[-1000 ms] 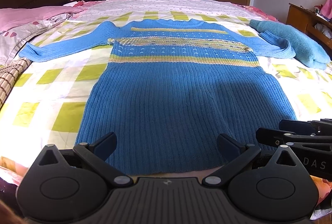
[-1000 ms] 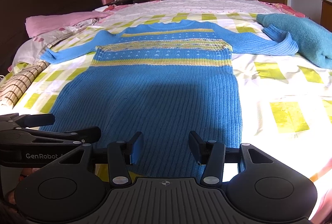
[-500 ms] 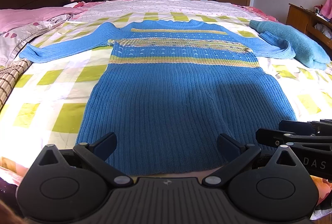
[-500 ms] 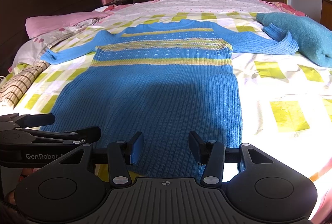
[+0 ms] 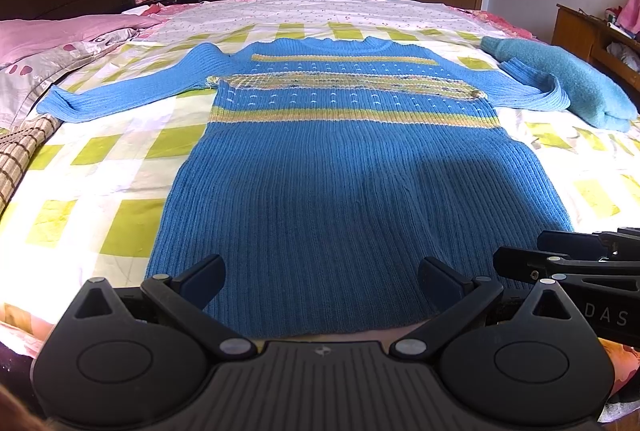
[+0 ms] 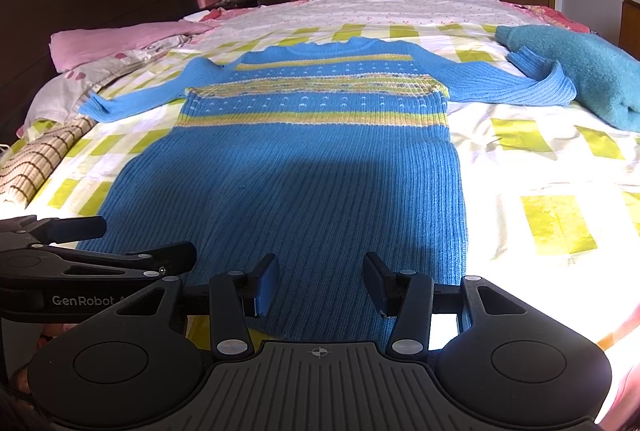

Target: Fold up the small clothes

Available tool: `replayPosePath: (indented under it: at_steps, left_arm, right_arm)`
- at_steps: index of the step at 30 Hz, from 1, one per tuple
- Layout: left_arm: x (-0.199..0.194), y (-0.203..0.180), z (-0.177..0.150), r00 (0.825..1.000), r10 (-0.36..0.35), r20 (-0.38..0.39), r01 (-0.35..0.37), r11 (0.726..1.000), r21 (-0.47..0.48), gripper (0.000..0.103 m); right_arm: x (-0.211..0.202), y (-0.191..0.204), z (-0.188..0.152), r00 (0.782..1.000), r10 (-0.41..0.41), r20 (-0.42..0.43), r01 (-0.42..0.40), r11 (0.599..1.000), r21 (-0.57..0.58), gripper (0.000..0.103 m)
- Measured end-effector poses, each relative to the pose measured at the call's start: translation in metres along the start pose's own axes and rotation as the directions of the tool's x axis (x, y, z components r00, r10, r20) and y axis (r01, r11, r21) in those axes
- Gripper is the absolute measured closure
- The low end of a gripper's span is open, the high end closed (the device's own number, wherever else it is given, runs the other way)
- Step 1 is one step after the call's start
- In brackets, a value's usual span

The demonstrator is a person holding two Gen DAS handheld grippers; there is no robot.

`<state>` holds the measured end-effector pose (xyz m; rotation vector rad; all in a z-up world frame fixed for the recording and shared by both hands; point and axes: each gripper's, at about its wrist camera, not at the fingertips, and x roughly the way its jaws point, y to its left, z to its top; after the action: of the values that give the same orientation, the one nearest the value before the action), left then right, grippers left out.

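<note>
A blue knitted sweater with yellow stripes lies flat on the bed, sleeves spread to both sides, hem nearest me. It also shows in the right wrist view. My left gripper is open wide and empty, just above the hem. My right gripper is open and empty, over the hem's right part. Each gripper shows at the edge of the other's view: the right one and the left one.
The bed has a white and yellow-green checked sheet. A teal folded cloth lies by the right sleeve cuff. Pink pillows and a brown checked cloth lie at the left. A wooden side table stands at the right.
</note>
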<state>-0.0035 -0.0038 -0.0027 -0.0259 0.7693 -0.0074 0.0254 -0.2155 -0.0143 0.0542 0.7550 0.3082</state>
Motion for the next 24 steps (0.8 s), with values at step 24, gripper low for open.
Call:
replayPosePath:
  at_steps: [24]
  left_arm:
    - [-0.003, -0.0091, 0.0049, 0.999, 0.038, 0.023, -0.04, 0.997, 0.06, 0.0]
  right_arm:
    - [0.0028, 0.0015, 0.0004, 1.0, -0.013, -0.008, 0.013, 1.0, 0.0, 0.063]
